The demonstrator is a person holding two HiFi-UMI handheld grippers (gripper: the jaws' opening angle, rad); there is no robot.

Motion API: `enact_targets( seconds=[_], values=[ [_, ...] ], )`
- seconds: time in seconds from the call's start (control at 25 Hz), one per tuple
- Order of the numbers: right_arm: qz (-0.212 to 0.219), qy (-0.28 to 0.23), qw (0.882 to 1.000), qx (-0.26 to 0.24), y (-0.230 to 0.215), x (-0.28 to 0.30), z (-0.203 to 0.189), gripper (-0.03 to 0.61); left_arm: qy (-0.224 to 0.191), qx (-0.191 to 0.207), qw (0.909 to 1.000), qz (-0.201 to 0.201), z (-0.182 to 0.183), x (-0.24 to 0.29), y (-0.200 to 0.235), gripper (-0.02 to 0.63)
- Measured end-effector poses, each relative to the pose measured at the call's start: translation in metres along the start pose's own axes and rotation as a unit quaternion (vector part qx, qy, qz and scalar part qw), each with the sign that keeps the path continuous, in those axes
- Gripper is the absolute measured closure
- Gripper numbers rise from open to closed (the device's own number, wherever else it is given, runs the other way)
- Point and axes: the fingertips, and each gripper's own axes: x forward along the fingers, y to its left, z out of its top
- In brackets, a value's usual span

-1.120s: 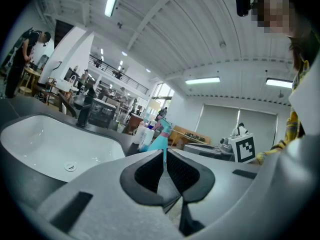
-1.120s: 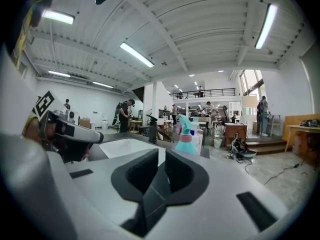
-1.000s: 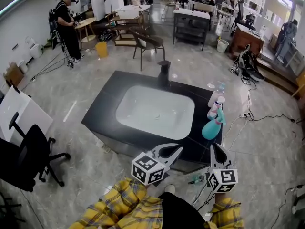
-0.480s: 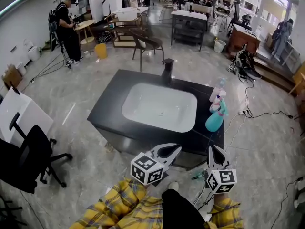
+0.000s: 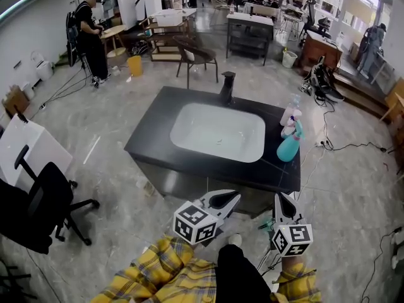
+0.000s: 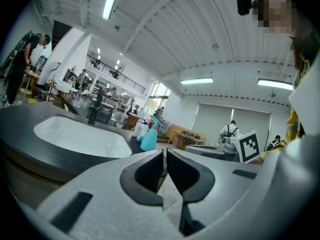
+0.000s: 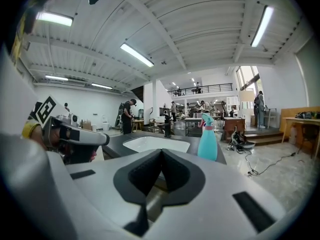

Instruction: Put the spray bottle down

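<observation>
Teal spray bottle (image 5: 289,147), one only, stands upright near the right edge of the black bench (image 5: 158,137), just beside two paler bottles (image 5: 289,115) and one white sink (image 5: 218,131). My left tongs (image 5: 235,196) and right tongs (image 5: 278,197) are clenched on nothing, the right having just closed, both well apart from it. The set-down looks done, so I'd stay clear and avoid nudging it

Bright ceiling strip lights (image 7: 136,54) give sharp, evenly lit, fisheye-bent views.
</observation>
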Motion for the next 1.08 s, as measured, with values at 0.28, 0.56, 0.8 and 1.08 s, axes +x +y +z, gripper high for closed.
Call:
enact_targets(
  seconds=[0.28, 0.56, 0.8, 1.08],
  values=[
    [-0.006, -0.001, 1.000, 0.024, 0.029, -0.030, -0.003, 0.574, 0.000, 0.001, 1.0000, -0.009, -0.009, -0.033, -0.020, 0.594],
    [-0.004, 0.006, 1.000, 0.019, 0.064, -0.057, -0.017, 0.574, 0.003, 0.001, 0.9999, -0.017, -0.026, -0.070, -0.038, 0.594],
    [-0.002, 0.016, 1.000, 0.024, 0.081, -0.064, -0.025, 0.574, 0.007, 0.004, 0.9998, -0.015, -0.032, -0.089, -0.043, 0.594],
    [0.013, 0.006, 1.000, 0.012, 0.091, -0.064, -0.016, 0.574, -0.013, 0.006, 0.9999, -0.007, -0.025, -0.093, -0.037, 0.594]
  ],
)
